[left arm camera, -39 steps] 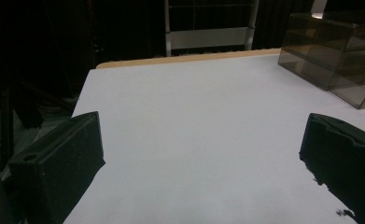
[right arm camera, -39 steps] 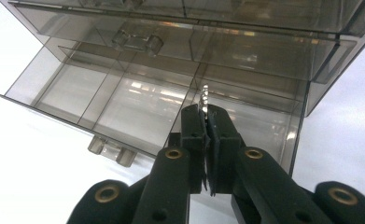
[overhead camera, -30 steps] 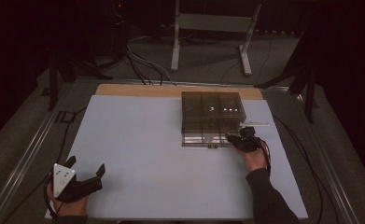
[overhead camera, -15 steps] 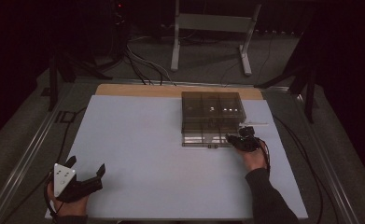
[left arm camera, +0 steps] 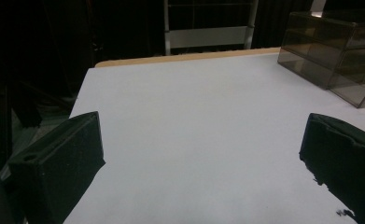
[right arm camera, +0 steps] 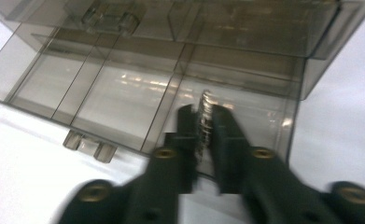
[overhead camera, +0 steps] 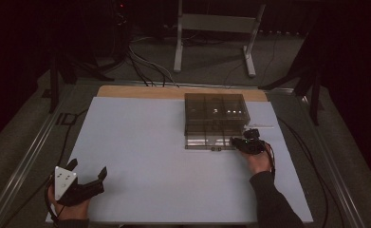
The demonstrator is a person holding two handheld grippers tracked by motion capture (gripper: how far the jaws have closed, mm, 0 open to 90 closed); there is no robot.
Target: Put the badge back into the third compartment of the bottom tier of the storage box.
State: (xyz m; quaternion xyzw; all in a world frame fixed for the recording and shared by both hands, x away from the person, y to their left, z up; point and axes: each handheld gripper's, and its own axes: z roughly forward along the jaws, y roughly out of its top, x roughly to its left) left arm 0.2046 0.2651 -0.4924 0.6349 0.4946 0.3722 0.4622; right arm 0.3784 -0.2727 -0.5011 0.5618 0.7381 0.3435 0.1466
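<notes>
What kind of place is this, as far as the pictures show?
Probably a lab or studio set up for recording, not a home. A white-topped work table stands among dark curtains, with loose black cables and a grey metal stand on the floor behind. A smoky clear plastic drawer box sits on the table.

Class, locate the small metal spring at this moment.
The spring is pinched in the right tongs, held over the front-right compartment of the open smoky box, at the table's right side in the high view.

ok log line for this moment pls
left hand-held gripper: open, idle on table | right hand-held gripper: shut on spring, over open drawer of organizer box
</notes>
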